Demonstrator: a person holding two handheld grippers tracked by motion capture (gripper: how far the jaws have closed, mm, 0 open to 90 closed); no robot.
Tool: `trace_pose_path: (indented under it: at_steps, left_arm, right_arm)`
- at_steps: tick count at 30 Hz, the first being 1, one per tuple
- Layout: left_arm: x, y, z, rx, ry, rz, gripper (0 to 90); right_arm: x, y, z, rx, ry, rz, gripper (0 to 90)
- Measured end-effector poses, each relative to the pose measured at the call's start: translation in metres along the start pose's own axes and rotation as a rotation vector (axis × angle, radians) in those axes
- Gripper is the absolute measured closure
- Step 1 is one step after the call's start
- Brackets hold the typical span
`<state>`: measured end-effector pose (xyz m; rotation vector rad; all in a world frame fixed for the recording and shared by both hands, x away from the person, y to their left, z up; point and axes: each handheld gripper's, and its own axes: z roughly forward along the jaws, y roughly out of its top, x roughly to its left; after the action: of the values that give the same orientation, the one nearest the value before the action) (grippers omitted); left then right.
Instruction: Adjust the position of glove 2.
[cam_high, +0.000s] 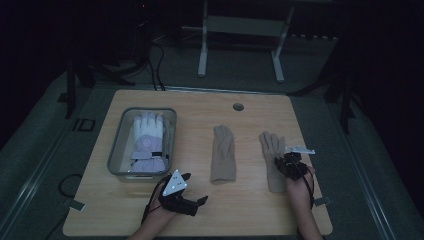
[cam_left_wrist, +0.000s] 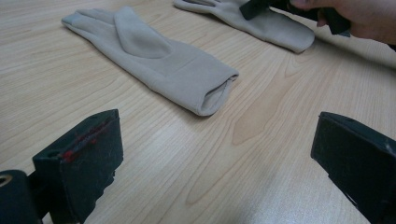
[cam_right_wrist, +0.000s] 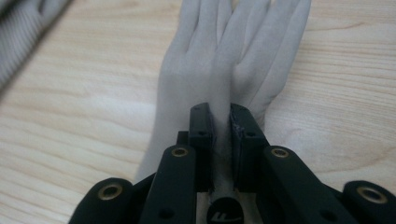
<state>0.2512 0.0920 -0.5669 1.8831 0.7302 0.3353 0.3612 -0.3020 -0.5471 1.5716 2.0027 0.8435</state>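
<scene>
- The right tongs (cam_right_wrist: 220, 123) were clamped on a pinch of fabric at the middle of the right-hand beige glove (cam_right_wrist: 233, 60), their jaws nearly together with the cloth bunched between them.
- That glove (cam_high: 272, 160) lay flat on the tabletop (cam_high: 200, 210) on the right side, fingers pointing away from the person, with the right tongs (cam_high: 284, 162) sitting over its lower half.
- A second beige glove (cam_high: 223, 153) lay well apart to its left, near the middle of the tabletop, folded and untouched.
- The left tongs (cam_high: 192, 197) rested low near the front edge, jaws wide apart and holding nothing; the second glove (cam_left_wrist: 154, 58) lay ahead of them, its cuff opening turned toward the jaws.
- A clear bin (cam_high: 116, 150) on the left held a white and lilac glove (cam_high: 147, 140).
</scene>
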Motion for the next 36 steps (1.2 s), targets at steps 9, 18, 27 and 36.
trace_pose_path:
  at_steps: [9, 18, 27, 36]
  left_arm:
    - [0.000, -0.001, 0.000, 0.007, 0.006, -0.001, 2.7]
    - [-0.001, -0.001, 0.000, 0.012, 0.007, 0.006, 2.7]
    - [-0.002, 0.000, -0.001, 0.005, 0.009, 0.008, 2.7]
    - [-0.003, 0.000, -0.004, 0.002, 0.011, 0.018, 2.7]
  right_arm:
    - [0.018, 0.030, -0.022, -0.079, 0.018, 0.059, 81.1]
    - [0.045, 0.060, -0.041, -0.150, 0.036, 0.068, 81.1]
    - [0.081, 0.085, -0.046, -0.191, 0.080, 0.057, 81.1]
    - [0.123, 0.097, -0.033, -0.172, 0.141, 0.045, 81.1]
